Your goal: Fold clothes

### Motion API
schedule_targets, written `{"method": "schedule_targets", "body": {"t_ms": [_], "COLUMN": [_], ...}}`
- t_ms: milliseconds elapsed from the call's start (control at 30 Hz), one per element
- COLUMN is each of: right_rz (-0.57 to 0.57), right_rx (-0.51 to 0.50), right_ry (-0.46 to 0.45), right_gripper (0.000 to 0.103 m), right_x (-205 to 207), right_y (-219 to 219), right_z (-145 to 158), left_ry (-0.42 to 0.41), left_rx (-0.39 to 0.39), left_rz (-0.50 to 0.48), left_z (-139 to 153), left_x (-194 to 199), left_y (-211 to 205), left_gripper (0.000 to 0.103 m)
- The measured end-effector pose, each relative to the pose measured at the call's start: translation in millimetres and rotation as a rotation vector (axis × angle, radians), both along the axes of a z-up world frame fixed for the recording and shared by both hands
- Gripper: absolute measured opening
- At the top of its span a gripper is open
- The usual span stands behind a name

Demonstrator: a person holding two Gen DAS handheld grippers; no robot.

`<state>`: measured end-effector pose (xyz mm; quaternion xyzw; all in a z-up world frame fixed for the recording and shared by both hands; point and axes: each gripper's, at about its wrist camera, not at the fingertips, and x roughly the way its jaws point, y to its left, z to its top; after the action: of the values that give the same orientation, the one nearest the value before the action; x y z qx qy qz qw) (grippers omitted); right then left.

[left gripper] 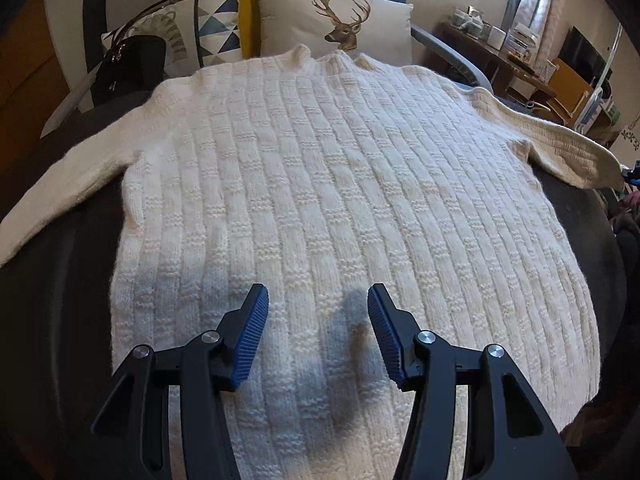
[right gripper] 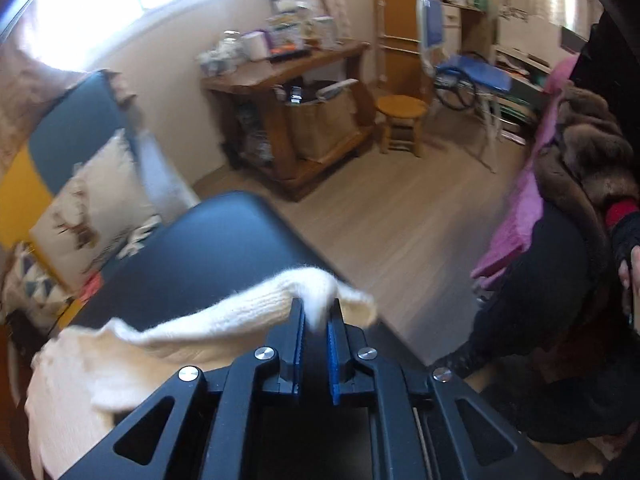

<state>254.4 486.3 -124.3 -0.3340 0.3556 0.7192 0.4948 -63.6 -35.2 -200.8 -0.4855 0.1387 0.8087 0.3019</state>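
A cream knitted sweater [left gripper: 320,184] lies flat on a dark table [left gripper: 68,288], collar toward the pillows and both sleeves spread out. My left gripper [left gripper: 318,300] hovers open over the sweater's lower middle, nothing between its blue pads. In the right wrist view my right gripper [right gripper: 317,312] is shut on the end of the sweater's right sleeve [right gripper: 240,312], which is lifted off the table [right gripper: 208,248] and bunched between the blue pads. The same sleeve [left gripper: 560,144] stretches off to the right in the left wrist view.
A deer pillow [left gripper: 336,24], a triangle-pattern pillow [left gripper: 208,24] and a black handbag [left gripper: 128,68] sit behind the table. To the right stand a wooden desk [right gripper: 288,80], a stool [right gripper: 400,120] and a chair heaped with clothes [right gripper: 576,184]. A person's hand [right gripper: 630,276] shows at the far right.
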Motion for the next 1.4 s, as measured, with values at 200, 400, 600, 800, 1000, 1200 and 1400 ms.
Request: {"method": "schedule_targets", "body": {"t_ms": [200, 400, 600, 800, 1000, 1200, 1400], "right_rz": [0.087, 0.528, 0.663, 0.524, 0.705, 0.740, 0.641], "right_rx": [0.047, -0.032, 0.010, -0.002, -0.008, -0.167, -0.152], "right_ry": [0.014, 0.042, -0.173, -0.232, 0.004, -0.103, -0.017], "right_gripper": [0.027, 0.027, 0.024, 0.026, 0.026, 0.019, 0.019], "right_x": [-48, -156, -233, -231, -300, -366, -346], "right_y": [10, -74, -124, -104, -122, -94, -83], "right_z": [-10, -36, -73, -69, -20, -71, -54], "left_ry": [0.030, 0.090, 0.104, 0.103, 0.178, 0.133, 0.127], "left_rx": [-0.025, -0.068, -0.094, -0.038, 0.005, -0.105, -0.048], "left_rz": [0.012, -0.029, -0.041, -0.050, 0.020, 0.114, 0.124], "left_z": [-5, -7, -14, -4, 23, -7, -14], "left_x": [-9, -6, -5, -6, -53, -92, -82], "left_y": [1, 14, 14, 1, 8, 7, -21], "left_gripper": [0.055, 0.055, 0.058, 0.058, 0.058, 0.059, 0.062]}}
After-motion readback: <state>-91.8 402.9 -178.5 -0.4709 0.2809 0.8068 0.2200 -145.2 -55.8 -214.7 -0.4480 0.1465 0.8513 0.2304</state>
